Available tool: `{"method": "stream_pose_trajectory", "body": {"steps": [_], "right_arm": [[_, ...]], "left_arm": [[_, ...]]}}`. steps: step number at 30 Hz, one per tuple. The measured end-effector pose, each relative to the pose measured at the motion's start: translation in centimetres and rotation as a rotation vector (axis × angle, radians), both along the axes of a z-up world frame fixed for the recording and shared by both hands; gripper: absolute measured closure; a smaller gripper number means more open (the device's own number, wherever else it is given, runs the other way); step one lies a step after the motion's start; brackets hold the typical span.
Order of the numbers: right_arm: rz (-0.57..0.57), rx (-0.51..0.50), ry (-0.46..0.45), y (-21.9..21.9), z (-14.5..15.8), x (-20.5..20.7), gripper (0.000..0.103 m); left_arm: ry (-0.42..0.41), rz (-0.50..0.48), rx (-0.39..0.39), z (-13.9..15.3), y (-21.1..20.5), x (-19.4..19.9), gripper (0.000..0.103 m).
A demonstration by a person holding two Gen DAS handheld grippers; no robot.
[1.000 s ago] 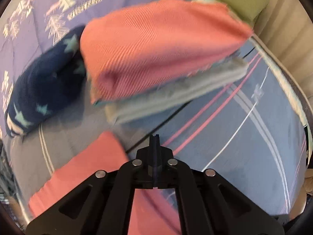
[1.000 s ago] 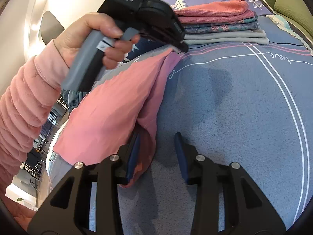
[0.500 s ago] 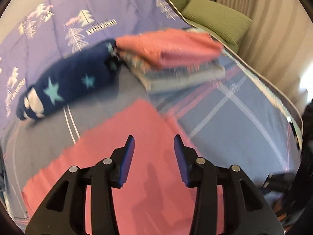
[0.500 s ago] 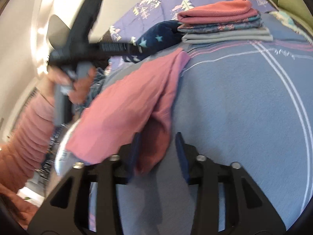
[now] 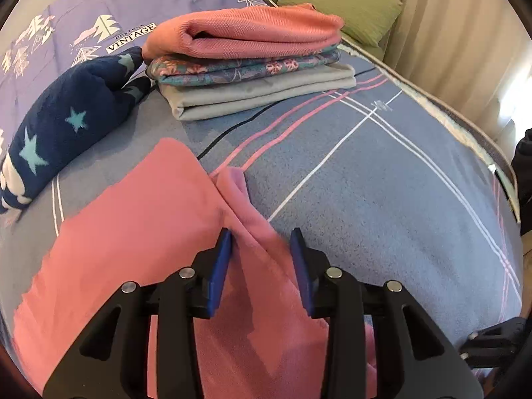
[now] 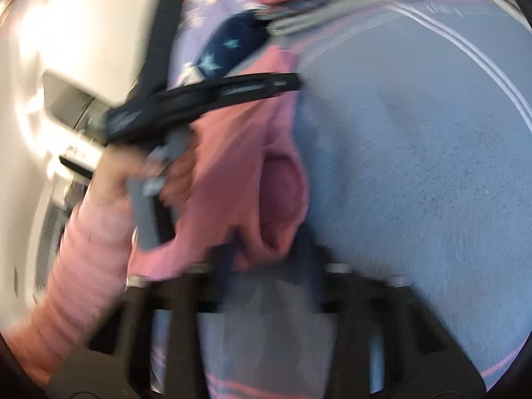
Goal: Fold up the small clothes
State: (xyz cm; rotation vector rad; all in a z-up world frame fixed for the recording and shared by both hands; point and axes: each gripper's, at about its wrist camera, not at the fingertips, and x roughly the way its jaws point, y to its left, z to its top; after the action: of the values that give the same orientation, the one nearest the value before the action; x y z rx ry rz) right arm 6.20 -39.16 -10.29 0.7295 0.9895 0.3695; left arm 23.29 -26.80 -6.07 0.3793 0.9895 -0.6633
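The pink cloth (image 5: 139, 232) has a raised fold between the closing left hand-held gripper (image 5: 261, 259) pads (right one clamped shut).

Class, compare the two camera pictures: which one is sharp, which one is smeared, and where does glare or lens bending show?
Left wrist view: sharp, the folded stack and pink garment crisp, fisheye bending the blanket stripes. Right wrist view: motion-smeared, the right gripper blurred, glare washing out the wall at the left.

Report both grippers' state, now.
Left gripper: jaws closing around a fold of the pink cloth, pads not yet pressing.
Right gripper: shut on the pink cloth's edge.
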Motion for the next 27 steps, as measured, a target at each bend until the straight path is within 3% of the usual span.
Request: {"method": "stream_pose_trajectory", "body": {"steps": [2, 5, 8, 10, 13, 14, 15, 17, 18, 19, 21, 23, 27], "right_arm": [[-0.034, 0.091, 0.042, -0.9, -0.9, -0.1, 0.099], [-0.075, 0.065, 0.015, -2.0, -0.1, -1.8, 0.099], [-0.079, 0.09, 0.044, -2.4, -1.6, -1.8, 0.1], [-0.078, 0.048, 0.032, -1.8, -1.1, -1.5, 0.1], [-0.041, -0.079, 0.004, -0.8, 0.5, -2.3, 0.097], [-0.041, -0.138, -0.014, -0.8, 1.3, -3.0, 0.09], [-0.064, -0.208, -0.038, -0.9, 2.0, -3.9, 0.086], [-0.114, -0.346, -0.103, -1.1, 3.3, -5.6, 0.064], [-0.132, -0.415, -0.139, -1.0, 3.9, -6.4, 0.062], [-0.138, -0.46, -0.163, -0.8, 4.3, -6.9, 0.058], [-0.129, -0.495, -0.192, -0.4, 4.9, -7.8, 0.051], [-0.106, -0.513, -0.219, 0.8, 5.3, -7.9, 0.043], [0.025, -0.536, -0.356, 6.7, 7.1, -8.0, 0.043]], "left_arm": [[0.011, 0.027, -0.047, 0.3, 0.6, -0.1, 0.067], [0.023, 0.025, -0.096, 0.2, 0.7, -0.8, 0.067], [-0.018, 0.027, -0.103, -0.9, -0.1, -1.9, 0.052], [-0.101, -0.001, -0.067, -1.2, -0.7, -3.1, 0.048], [-0.11, 0.004, -0.076, -0.4, 0.0, -3.4, 0.047], [-0.11, 0.011, -0.08, 0.2, 0.6, -3.6, 0.047], [-0.116, 0.023, -0.101, 1.3, 1.9, -4.3, 0.046], [-0.149, 0.045, -0.186, 3.3, 5.2, -6.1, 0.039], [-0.174, 0.074, -0.233, 4.2, 7.2, -7.2, 0.03], [-0.192, 0.101, -0.271, 4.7, 8.9, -8.1, 0.028], [-0.209, 0.194, -0.344, 5.1, 13.6, -10.2, 0.017], [-0.201, 0.306, -0.37, 4.6, 18.8, -12.1, 0.017], [-0.213, 0.51, -0.362, 4.1, 28.1, -15.1, 0.017]]}}
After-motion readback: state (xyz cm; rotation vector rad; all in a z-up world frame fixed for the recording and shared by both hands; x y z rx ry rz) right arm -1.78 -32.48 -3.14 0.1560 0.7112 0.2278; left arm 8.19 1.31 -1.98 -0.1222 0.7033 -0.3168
